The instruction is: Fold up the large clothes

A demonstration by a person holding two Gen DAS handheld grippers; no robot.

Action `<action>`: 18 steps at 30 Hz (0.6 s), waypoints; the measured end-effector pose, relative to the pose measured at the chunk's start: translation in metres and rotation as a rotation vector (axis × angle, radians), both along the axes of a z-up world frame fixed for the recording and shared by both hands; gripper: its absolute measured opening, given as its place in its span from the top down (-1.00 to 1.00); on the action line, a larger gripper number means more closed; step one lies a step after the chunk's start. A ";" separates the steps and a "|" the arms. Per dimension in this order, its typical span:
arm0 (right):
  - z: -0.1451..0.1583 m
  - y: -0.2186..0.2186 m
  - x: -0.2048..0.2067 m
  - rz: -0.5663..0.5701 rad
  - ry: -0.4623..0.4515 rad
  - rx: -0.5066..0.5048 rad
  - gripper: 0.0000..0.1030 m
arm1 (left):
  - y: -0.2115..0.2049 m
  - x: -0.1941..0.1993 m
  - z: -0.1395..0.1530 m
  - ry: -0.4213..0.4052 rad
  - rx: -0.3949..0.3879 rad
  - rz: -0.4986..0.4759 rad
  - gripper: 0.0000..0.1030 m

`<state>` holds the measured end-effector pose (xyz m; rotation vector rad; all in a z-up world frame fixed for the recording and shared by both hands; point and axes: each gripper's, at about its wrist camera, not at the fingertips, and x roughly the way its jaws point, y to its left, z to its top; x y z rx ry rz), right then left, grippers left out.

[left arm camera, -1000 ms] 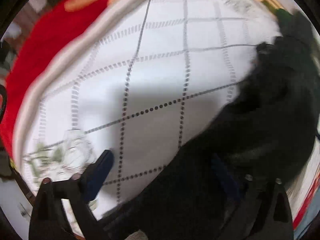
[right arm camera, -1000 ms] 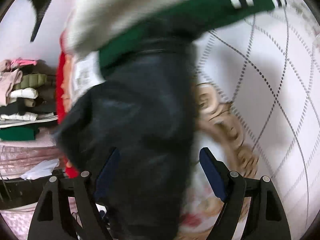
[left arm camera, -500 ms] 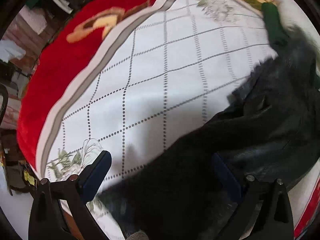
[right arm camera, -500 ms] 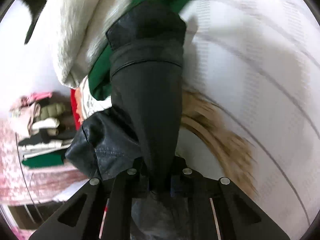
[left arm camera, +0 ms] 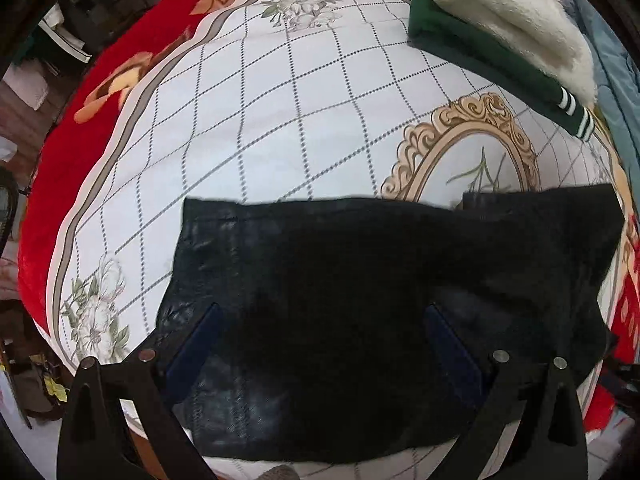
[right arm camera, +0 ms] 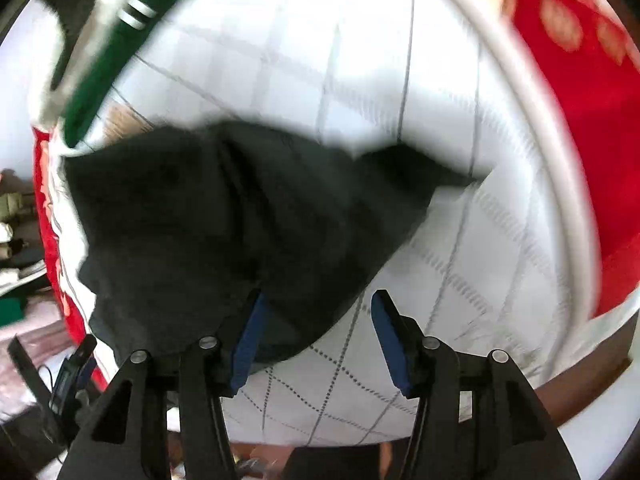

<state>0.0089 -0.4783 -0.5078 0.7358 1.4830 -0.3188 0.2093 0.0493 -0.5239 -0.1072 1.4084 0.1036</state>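
A black garment (left arm camera: 360,280) lies folded flat on the white checked bedspread (left arm camera: 280,120), near its front edge. My left gripper (left arm camera: 320,340) is open just above the garment, with its blue pads (left arm camera: 192,344) wide apart over the cloth. In the blurred right wrist view the garment (right arm camera: 240,220) lies ahead and to the left. My right gripper (right arm camera: 316,336) is open and empty at the garment's near edge, its left pad (right arm camera: 248,344) by the cloth.
A folded dark green garment (left arm camera: 480,52) with a cream fleece one (left arm camera: 512,20) on top lies at the back right of the bed. The bedspread has a red border (left arm camera: 80,120). Shelves with clothes (right arm camera: 12,240) stand left of the bed.
The right gripper was shut on the black garment half a second ago and has opened and let it go. The garment, crumpled before, now lies flat and folded under the left gripper.
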 end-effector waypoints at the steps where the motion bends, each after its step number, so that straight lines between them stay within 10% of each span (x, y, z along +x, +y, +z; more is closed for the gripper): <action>1: 0.015 0.004 0.007 0.021 -0.066 0.025 -0.10 | -0.001 0.003 0.000 -0.011 -0.004 0.006 -1.00; 7: 0.002 0.082 0.096 0.305 -0.164 0.405 0.14 | 0.005 0.030 0.004 -0.062 0.015 0.037 -1.00; 12: -0.057 0.104 0.156 0.301 -0.031 0.202 1.00 | 0.020 0.033 0.004 -0.075 0.056 0.058 -1.00; 18: -0.064 0.097 0.153 0.276 -0.001 0.110 1.00 | 0.032 0.022 -0.008 -0.037 0.038 0.085 -1.00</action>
